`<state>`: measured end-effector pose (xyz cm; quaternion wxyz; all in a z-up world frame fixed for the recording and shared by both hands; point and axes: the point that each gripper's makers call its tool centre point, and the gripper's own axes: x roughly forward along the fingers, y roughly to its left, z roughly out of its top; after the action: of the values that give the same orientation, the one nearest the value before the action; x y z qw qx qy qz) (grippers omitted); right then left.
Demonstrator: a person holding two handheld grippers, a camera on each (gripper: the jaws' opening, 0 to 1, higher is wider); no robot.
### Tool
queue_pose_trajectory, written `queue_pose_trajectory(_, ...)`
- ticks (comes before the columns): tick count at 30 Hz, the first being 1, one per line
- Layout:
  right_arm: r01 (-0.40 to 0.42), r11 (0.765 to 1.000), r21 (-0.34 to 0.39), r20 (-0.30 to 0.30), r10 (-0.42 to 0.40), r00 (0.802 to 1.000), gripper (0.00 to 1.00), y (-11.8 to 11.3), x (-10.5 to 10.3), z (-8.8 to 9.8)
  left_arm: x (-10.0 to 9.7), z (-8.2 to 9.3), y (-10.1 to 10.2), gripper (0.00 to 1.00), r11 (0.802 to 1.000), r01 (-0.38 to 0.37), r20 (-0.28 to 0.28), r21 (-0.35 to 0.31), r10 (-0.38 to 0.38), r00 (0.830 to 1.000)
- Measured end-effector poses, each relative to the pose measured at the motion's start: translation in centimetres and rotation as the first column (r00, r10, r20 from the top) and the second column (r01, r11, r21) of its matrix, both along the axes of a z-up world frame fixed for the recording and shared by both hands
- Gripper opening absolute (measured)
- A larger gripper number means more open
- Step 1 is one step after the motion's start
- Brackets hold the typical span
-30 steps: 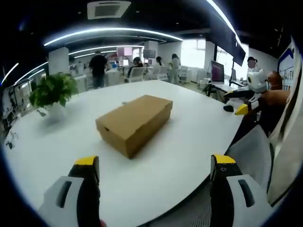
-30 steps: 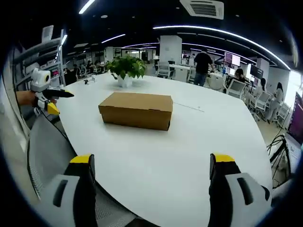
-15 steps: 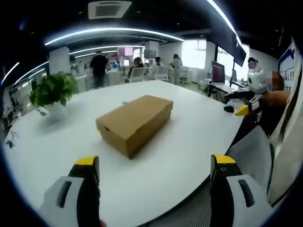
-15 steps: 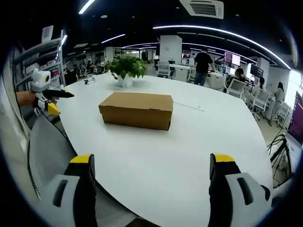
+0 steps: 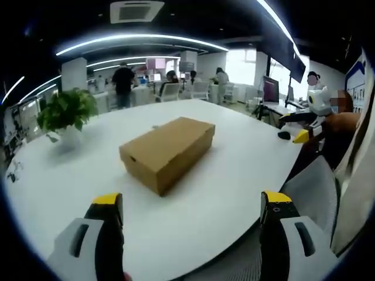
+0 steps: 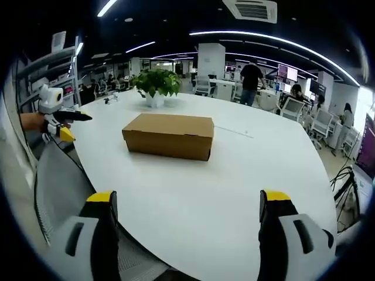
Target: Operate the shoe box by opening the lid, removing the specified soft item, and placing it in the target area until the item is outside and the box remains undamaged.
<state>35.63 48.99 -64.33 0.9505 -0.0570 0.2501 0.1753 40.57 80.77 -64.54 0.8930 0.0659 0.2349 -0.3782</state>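
Cardboard was the material to reckon with: one plain brown rectangular cardboard shoe box (image 5: 167,152) sat shut near the middle of the round white table (image 5: 234,175), well apart from both grippers. Its lid was closed and flush, so the soft item inside could not be seen. By the look of it the box was probably light and fairly stiff, yet its thin walls would likely dent or crease if pinched hard. The safest hold seemed to be the lower lip of the lid along a long side or at a corner, lifted gently while the other gripper steadied the base. The item within, being soft, should tolerate a firmer pinch.

One left gripper (image 5: 190,205) and one right gripper (image 6: 186,205) hung near the table's edge, each with its yellow-tipped jaws spread wide and holding nothing. One potted green plant in a white pot (image 5: 65,114) stood farther back on the table. Beyond it, several people were at desks in the office behind, too small to count surely.
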Motion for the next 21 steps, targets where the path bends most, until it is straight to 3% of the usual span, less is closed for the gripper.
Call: queue_pose_trajectory(21,-0.009,1.0,-0.002,-0.008,0.009,1.0,0.96,-0.24,0.29,-0.09,0.5,-0.49,-0.75,1.0,1.0,-0.001,-0.008,0.015,0.001,1.0)
